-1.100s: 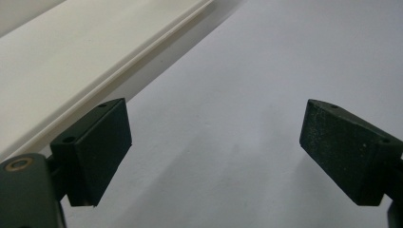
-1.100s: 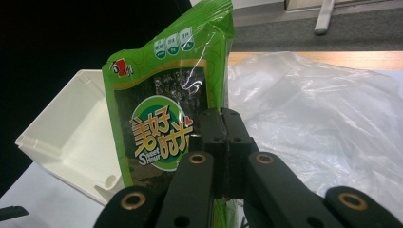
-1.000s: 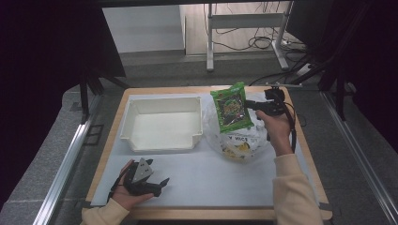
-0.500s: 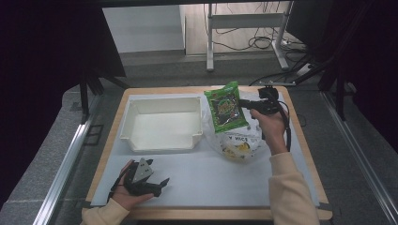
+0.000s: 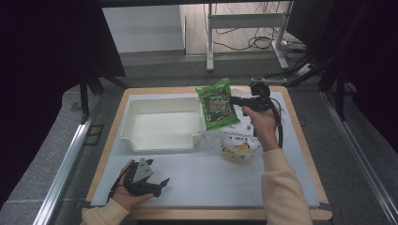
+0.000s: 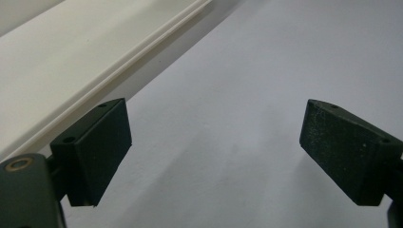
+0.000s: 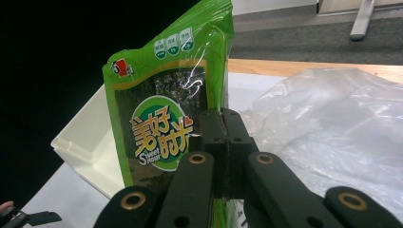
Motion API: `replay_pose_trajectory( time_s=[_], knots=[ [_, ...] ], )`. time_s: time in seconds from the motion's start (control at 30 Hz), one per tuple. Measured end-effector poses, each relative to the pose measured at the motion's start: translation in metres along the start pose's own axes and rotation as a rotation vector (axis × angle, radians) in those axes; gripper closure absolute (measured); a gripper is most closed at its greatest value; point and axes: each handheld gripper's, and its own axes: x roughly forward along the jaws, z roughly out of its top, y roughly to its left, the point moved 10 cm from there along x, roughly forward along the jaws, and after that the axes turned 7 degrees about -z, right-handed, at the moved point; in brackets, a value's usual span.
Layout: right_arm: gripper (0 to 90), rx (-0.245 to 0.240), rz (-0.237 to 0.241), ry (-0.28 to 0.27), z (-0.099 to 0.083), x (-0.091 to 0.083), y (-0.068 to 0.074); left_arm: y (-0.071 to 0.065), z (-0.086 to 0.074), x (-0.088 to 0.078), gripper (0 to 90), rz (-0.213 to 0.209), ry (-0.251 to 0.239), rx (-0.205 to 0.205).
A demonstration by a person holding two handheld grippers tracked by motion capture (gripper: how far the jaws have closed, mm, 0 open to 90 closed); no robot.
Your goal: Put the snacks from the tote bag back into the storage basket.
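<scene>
The right gripper [image 5: 236, 100] is clamped on the edge of a green snack packet [image 5: 217, 104]; its jaws are pressed together on the packet with no gap showing in the right gripper view [image 7: 222, 137]. The packet [image 7: 168, 118] hangs clear of the table, upright and slightly tilted, above the gap between the white bin and the plastic bag. It carries a round yellow-and-green label on a dark window.

The white bin [image 5: 162, 123] sits on the far left part of the white mat [image 5: 206, 180], its inside bare. Its right wall lies just beside the hanging packet. In the right gripper view the bin [image 7: 90, 142] appears behind the packet, to the left.

A crumpled clear plastic bag [image 5: 237, 143] lies on the mat to the right of the bin, below and just near of the packet, with yellow-printed contents inside. In the right gripper view the bag [image 7: 332, 123] spreads out to the right of the jaws.

The left gripper [image 5: 157, 185] rests low at the near left corner of the mat, held in the person's left hand [image 5: 123, 194]. Its jaws stand wide apart with nothing between them, as the left gripper view [image 6: 214, 152] confirms; the bin's rim [image 6: 119, 52] runs along the left of that view.
</scene>
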Motion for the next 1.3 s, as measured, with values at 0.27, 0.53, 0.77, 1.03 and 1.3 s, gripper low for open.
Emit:
replay_pose_trajectory(
  time_s=[0.27, 0.53, 0.77, 1.03, 1.3],
  knots=[
    [90.0, -0.002, 0.012, 0.003, 0.001, 0.007, 0.009, 0.000, 0.000, 0.000, 10.1, 0.001, 0.004, 0.003],
    [90.0, -0.004, 0.033, 0.007, 0.002, 0.014, 0.018, 0.000, 0.000, 0.000, 10.1, -0.001, 0.003, 0.002],
    [90.0, -0.009, 0.041, 0.011, 0.001, 0.021, 0.024, 0.000, 0.000, 0.000, 10.1, -0.001, 0.001, 0.001],
    [90.0, -0.005, 0.054, 0.014, 0.000, 0.028, 0.031, 0.001, 0.000, -0.001, 10.1, 0.002, 0.002, 0.004],
    [90.0, -0.011, 0.068, 0.030, -0.005, 0.039, 0.041, 0.001, 0.000, -0.002, 10.2, 0.000, -0.006, -0.002]
  ],
)
